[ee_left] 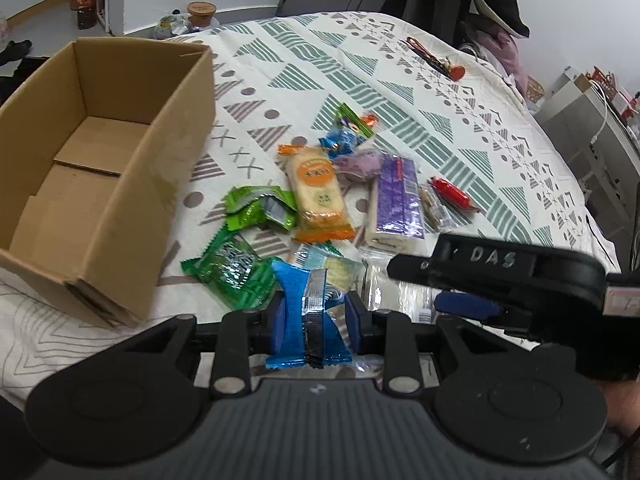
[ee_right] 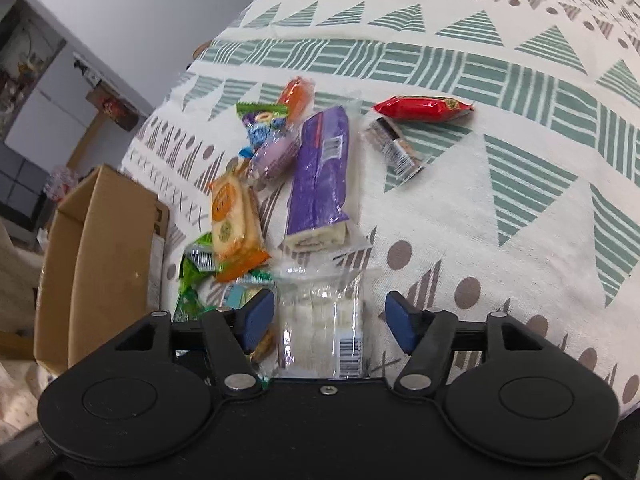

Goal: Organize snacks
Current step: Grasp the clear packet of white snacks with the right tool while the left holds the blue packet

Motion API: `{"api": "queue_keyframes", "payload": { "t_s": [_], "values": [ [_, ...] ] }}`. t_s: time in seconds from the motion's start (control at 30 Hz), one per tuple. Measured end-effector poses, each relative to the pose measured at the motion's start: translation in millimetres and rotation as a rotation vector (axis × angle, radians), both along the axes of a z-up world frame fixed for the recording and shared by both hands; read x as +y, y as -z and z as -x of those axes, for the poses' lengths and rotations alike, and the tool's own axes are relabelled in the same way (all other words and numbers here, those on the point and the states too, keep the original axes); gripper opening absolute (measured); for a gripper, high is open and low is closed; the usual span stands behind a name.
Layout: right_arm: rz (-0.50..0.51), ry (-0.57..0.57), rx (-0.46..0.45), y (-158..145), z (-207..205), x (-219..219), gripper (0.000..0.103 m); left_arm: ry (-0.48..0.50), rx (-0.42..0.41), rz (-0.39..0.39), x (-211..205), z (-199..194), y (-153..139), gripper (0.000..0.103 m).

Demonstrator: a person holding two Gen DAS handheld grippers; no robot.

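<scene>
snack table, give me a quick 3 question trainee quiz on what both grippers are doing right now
1. True or false: the left gripper is shut on the blue packet.
2. What lies between the fingers of the open right gripper? A) red candy B) clear packet C) purple roll cake
3. Fill in: the cardboard box holds ____ snacks so far.

Key:
1. True; both pads press the packet's sides.
2. B, the clear packet; the fingers stand apart from it. The red candy and purple roll cake lie farther off on the cloth.
3. No; its floor shows bare.
</scene>
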State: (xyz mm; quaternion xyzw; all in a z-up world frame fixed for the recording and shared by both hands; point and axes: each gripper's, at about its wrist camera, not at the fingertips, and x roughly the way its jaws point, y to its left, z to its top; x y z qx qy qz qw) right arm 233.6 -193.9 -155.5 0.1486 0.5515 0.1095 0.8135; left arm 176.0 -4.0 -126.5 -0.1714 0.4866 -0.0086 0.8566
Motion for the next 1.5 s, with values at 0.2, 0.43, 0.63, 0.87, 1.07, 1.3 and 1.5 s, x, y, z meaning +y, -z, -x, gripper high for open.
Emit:
{"api": "queue_keyframes", "payload": {
  "t_s": [0.2, 0.43, 0.63, 0.87, 1.07, 1.3, 1.5],
  "values": [
    [0.069, -0.034, 0.027, 3, 2, 6, 0.076, -0.012, 0.010, -0.017, 5, 1, 3, 0.030],
    [0.185, -0.099, 0.011, 8, 7, 17, 0.077, -0.017, 0.013, -0.030, 8, 7, 3, 0.030],
    [0.252, -0.075, -0.009, 5, 13, 14, 0.066, -0.026, 0.010, -0.040, 11, 13, -1, 0.030],
    [0.281, -0.115, -0.030, 5, 19, 25, 0.069, -0.034, 0.003, -0.063, 14, 18, 1, 0.030],
    [0.280, -0.123, -0.045, 3, 19, 20, 0.046, -0.047, 0.013, -0.108, 18, 20, 5, 0.030],
    [0.192, -0.130, -0.122, -21, 27, 15, 0.045, -0.056, -0.014, -0.127, 15, 24, -12, 0.030],
    [0.120, -0.161, -0.194, -40, 33, 16, 0.045, -0.065, -0.054, -0.139, 15, 29, -32, 0.030]
  ]
}}
